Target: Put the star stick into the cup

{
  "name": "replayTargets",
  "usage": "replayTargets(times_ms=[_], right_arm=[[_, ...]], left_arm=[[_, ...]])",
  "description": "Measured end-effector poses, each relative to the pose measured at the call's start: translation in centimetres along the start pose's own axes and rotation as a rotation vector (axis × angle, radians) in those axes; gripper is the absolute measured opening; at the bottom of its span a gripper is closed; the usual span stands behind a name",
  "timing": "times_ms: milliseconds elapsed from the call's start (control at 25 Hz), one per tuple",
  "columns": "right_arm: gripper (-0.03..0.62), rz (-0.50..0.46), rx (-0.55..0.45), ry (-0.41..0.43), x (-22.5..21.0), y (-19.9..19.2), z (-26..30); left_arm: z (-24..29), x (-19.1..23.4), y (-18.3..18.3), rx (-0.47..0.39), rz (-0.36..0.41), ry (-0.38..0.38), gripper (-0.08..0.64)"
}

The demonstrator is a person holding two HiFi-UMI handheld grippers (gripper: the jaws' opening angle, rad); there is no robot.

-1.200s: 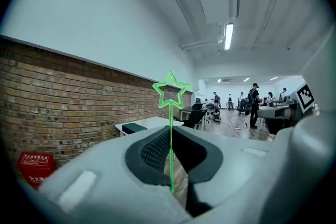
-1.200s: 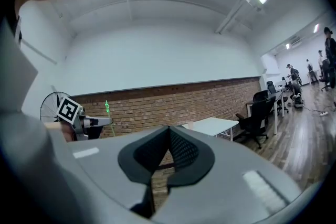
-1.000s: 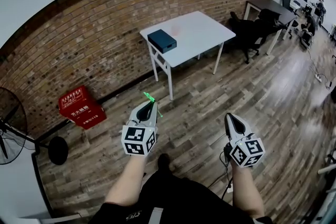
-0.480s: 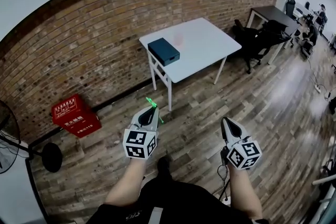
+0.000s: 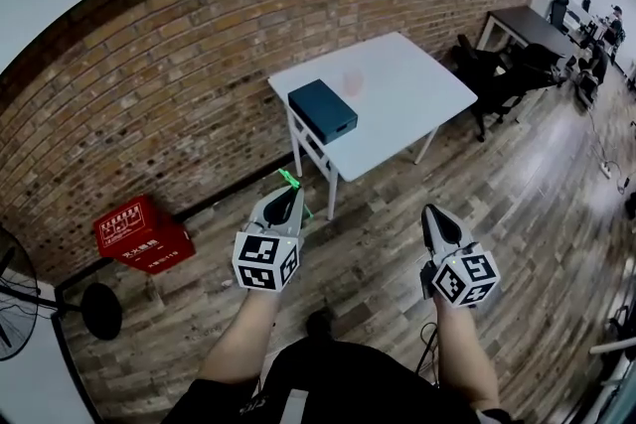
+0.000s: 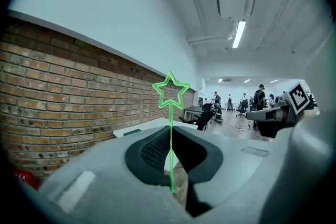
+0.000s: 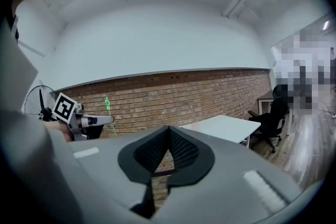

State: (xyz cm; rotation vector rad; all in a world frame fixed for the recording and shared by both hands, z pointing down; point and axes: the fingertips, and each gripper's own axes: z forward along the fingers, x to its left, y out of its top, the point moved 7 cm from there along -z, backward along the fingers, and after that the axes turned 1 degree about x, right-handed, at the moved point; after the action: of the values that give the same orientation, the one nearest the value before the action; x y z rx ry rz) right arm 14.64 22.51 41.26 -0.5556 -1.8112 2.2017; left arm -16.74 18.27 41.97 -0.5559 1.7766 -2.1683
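Observation:
A thin green star stick (image 6: 170, 91) stands upright between the jaws of my left gripper (image 6: 171, 134), which is shut on its stem. In the head view the star (image 5: 289, 179) pokes out past the left gripper (image 5: 289, 197), above the wooden floor just short of the white table (image 5: 427, 109). A small, pale pink translucent cup (image 5: 353, 81) stands on that table beside a dark blue box (image 5: 323, 110). My right gripper (image 5: 434, 216) is held level to the right with its jaws together and nothing in them (image 7: 169, 131). The right gripper view shows the left gripper (image 7: 86, 121) off to the side.
A brick wall (image 5: 179, 74) runs behind the table. On the floor at the left sit a red crate (image 5: 139, 233) and a standing fan (image 5: 25, 308). Black office chairs (image 5: 497, 70) and a dark desk (image 5: 527, 20) are at the right. People stand far off (image 6: 260, 94).
Both grippers have moved forward towards the white table, which now looks closer and larger. The left gripper still holds the star stick, and the red crate has slid back in the picture.

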Motion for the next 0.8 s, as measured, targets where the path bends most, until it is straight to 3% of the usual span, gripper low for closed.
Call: replayTargets(times_ms=[360,800], right_arm=[[0.000,0.019,0.042,0.014,1.0,-0.4,6.1],[0.000,0.080,0.070,0.029,-5.9,-0.7,13.7]], left_arm=[[3.3,4.7,-0.3,0.030,-0.025,-0.021,0.014],[11.9,7.1,0.7,0.039,-0.024,-0.002,0.012]])
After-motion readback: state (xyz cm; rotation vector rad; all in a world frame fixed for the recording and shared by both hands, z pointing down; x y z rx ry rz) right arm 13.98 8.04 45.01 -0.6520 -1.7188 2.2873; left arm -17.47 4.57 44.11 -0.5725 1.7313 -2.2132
